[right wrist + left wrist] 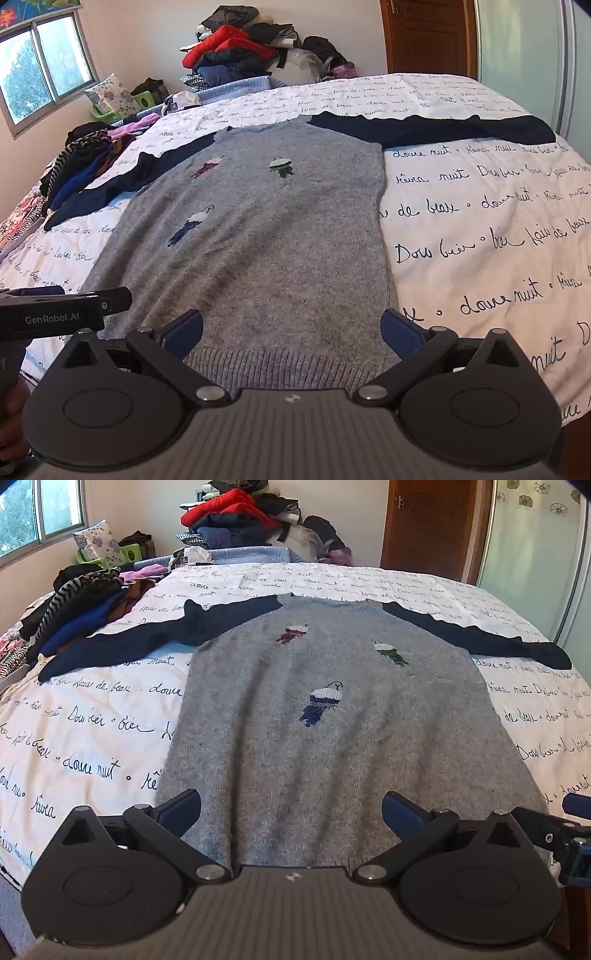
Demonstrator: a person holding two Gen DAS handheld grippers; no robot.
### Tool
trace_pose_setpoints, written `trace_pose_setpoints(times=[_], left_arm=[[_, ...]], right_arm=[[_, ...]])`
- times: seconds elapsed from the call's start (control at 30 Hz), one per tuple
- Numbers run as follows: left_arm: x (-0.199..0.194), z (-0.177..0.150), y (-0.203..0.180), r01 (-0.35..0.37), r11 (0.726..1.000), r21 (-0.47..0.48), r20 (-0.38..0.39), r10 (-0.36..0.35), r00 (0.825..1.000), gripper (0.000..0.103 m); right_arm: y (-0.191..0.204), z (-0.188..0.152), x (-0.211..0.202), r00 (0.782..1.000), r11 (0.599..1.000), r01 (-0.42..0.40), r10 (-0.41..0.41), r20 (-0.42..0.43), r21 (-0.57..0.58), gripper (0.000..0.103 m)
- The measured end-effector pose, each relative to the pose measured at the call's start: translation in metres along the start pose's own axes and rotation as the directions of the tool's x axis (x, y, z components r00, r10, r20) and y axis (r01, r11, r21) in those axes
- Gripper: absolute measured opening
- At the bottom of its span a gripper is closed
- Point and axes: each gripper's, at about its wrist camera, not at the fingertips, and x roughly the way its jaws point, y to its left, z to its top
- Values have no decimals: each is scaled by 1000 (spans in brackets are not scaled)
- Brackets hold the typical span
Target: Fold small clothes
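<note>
A small grey sweater [314, 738] with navy sleeves and three stitched figures lies flat, front up, on the bed, sleeves spread out to both sides. Its ribbed hem [295, 365] faces me. My left gripper [291, 812] hovers open over the hem's left part, nothing between its blue pads. My right gripper [291, 332] hovers open over the hem's right corner, also holding nothing. The left gripper's black body [55, 314] shows at the left edge of the right wrist view, and part of the right gripper [576, 845] shows at the right edge of the left wrist view.
The bed is covered by a white sheet with handwritten script [480, 221]. A pile of dark and striped clothes [81, 605] lies along its left side. More clothes, with a red jacket [225, 506], are heaped behind the bed. A wooden door [432, 524] stands at the back right.
</note>
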Motion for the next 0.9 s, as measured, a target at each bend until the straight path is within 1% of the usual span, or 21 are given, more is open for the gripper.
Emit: trace_pose_setpoints(times=[0.03,0.1,0.2,0.33,0.37,0.53,0.9], left_arm=[[-3,-2,2,13,1000,-4,7,-13,1000,103],[0,0,0,10,1000,6,-17,-10,1000,103],[3,4,4,20,1000,-16,-35,-20,999,103],[5,1,5,25,999,-28,-29,-26,999,103],[5,1,5,23,999,-26,-28,-24,999,103],[5,0,3,27,999,-20,-32,-28,999,103],[7,-3,0,31,1000,-7,-37,-31,999,103]], right_arm=[[0,0,1,1000,1000,-4,4,-5,-1,103],[1,0,2,1000,1000,-7,7,-18,0,103],[-1,-2,8,999,1000,-10,10,-30,1,103],[-9,-4,2,1000,1000,-10,10,-25,4,103],[-4,-1,6,999,1000,-3,3,-40,-3,103],[-5,-1,5,999,1000,-10,10,-34,13,103],[-6,-4,8,999,1000,-16,17,-47,19,103]])
